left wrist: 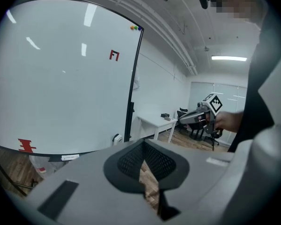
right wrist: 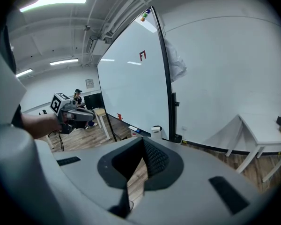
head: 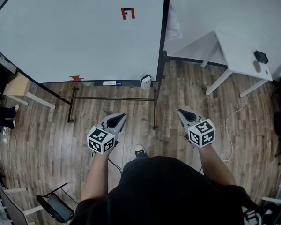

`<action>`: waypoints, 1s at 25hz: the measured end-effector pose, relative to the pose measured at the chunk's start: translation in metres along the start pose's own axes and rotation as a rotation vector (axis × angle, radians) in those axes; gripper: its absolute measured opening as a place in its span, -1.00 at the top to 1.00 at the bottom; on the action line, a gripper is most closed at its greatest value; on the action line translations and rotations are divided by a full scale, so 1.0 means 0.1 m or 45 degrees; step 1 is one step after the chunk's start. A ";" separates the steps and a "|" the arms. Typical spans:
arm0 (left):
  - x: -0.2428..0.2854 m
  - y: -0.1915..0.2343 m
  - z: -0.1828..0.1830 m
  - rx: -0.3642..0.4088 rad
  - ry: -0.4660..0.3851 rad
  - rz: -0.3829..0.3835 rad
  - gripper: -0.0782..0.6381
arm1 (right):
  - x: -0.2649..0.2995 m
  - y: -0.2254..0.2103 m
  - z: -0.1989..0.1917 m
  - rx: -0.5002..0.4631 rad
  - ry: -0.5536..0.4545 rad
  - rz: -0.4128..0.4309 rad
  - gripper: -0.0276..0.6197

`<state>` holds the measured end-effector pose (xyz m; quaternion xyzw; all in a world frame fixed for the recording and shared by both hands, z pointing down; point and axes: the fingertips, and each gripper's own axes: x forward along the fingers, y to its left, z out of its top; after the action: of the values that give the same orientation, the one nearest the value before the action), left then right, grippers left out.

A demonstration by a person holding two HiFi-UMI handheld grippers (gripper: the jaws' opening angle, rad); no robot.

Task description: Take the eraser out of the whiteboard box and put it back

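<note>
Both grippers are held out in front of the body, side by side and well apart, on bare forearms stretched forward. The left gripper [head: 116, 121] is pointed ahead and a little downward toward the whiteboard [head: 75, 36]; its jaws are seen pressed together with nothing between them. The right gripper [head: 186, 115] is tilted down in the same way, and its jaws are likewise closed and empty. Only the wooden floor [head: 107, 109] is seen beneath both tips. The small white box [head: 145, 82] is found at the foot of the whiteboard, beside its right post, well ahead of both grippers. A dark shape at its top may be the eraser [head: 146, 78], but it is shown too small for that to be told.
</note>
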<state>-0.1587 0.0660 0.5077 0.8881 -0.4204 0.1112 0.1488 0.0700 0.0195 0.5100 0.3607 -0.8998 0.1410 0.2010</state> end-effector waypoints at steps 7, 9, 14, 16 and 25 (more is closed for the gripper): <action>0.01 0.30 0.05 -0.002 0.004 -0.049 0.75 | 0.21 0.08 0.20 -0.003 0.005 -0.039 0.93; 0.01 0.37 0.06 0.003 0.010 -0.065 0.75 | 0.26 0.09 0.25 0.001 0.003 -0.051 0.93; 0.04 0.56 0.07 0.058 0.040 -0.082 0.75 | 0.38 0.13 0.31 0.009 0.011 -0.080 0.93; 0.06 0.65 0.08 0.046 0.034 -0.099 0.75 | 0.44 0.12 0.34 0.013 0.012 -0.094 0.93; 0.13 0.96 0.11 0.045 0.043 -0.163 0.75 | 0.64 0.15 0.46 0.031 0.017 -0.157 0.93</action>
<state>-0.2250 -0.0054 0.5183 0.9137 -0.3582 0.1238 0.1468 0.0057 -0.0265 0.4976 0.4168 -0.8728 0.1416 0.2109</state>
